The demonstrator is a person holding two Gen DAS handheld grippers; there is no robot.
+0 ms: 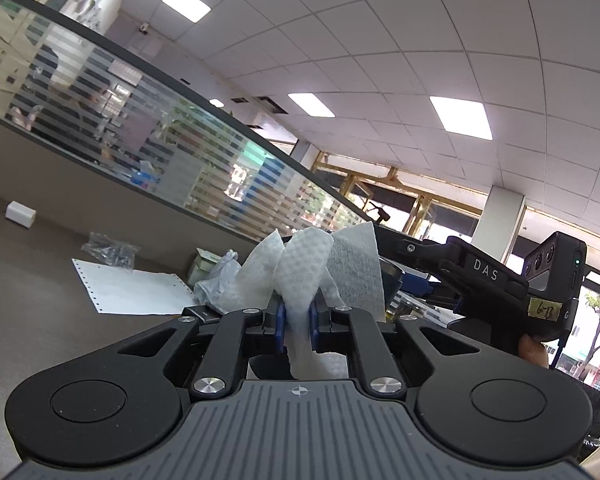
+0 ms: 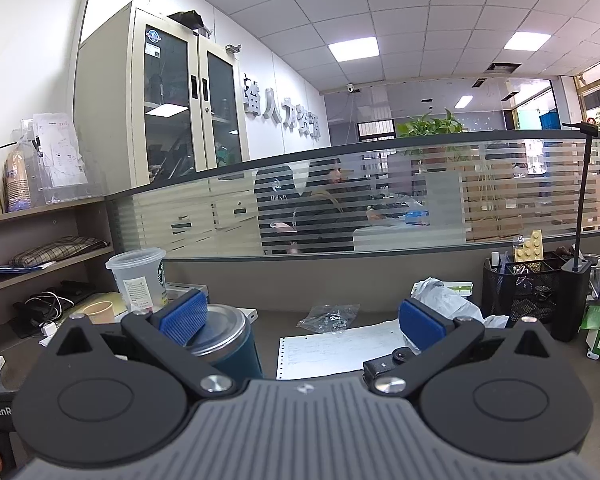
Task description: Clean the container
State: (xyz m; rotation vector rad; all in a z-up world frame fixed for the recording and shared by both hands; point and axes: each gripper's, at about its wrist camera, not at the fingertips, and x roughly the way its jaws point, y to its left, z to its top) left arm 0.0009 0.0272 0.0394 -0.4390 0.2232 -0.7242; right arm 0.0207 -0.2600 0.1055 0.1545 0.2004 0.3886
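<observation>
Left gripper [image 1: 298, 326] clamped narrow on white wipe [image 1: 304, 268], cloth fanning up past blue pads [image 1: 280, 328]. Right gripper [image 2: 302, 320] spread wide, holding nothing. Dark blue container [image 2: 230, 344] with steel lid upright on desk [image 2: 380, 280], just behind right gripper's left pad [image 2: 184, 316]. Perforated paper sheet [image 2: 340, 346] flat mid-desk; black mesh organizer [image 2: 520, 292] toward right edge.
</observation>
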